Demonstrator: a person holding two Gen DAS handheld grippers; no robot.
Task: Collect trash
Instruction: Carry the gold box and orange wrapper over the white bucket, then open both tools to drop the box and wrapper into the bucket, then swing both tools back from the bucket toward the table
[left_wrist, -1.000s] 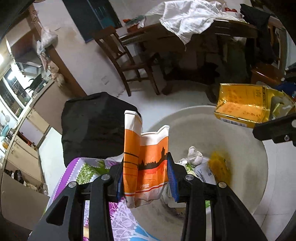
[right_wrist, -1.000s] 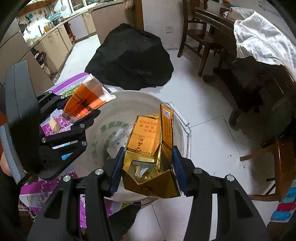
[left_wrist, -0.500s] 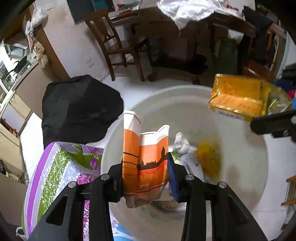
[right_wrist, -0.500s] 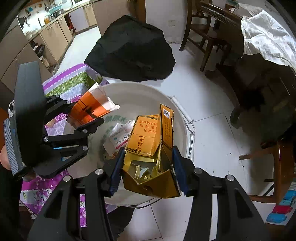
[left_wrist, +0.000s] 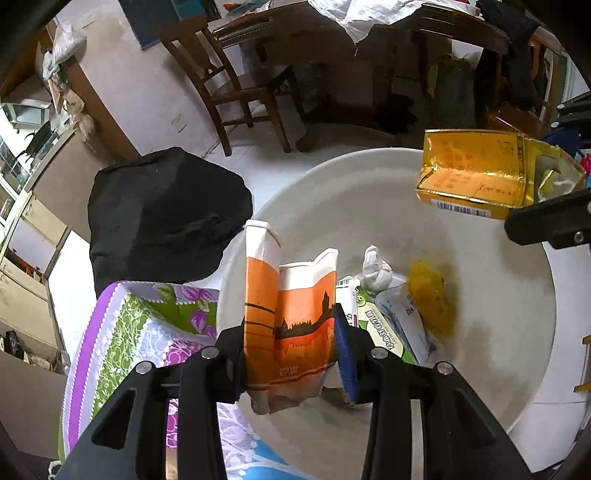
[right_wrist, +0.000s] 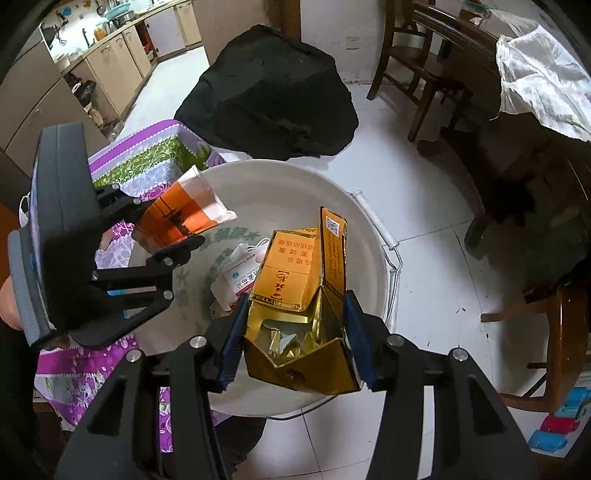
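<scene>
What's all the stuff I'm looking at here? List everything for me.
orange carton: one, orange and white, clamped in left gripper over the bucket
gold box: one, gold, open, clamped in right gripper over the bucket
bucket: one, white, on the floor
trash in bucket: several pieces, white, green, yellow
black bag: one, on floor behind bucket
patterned cloth: one, purple and green, beside bucket
wooden chair: one, brown, by the table
left gripper: black, shut
right gripper: black, shut

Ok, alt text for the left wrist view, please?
The left gripper holds an orange carton over a white basin with trash in it. At upper right, the right gripper's tip and its gold box hang over the basin.
</scene>
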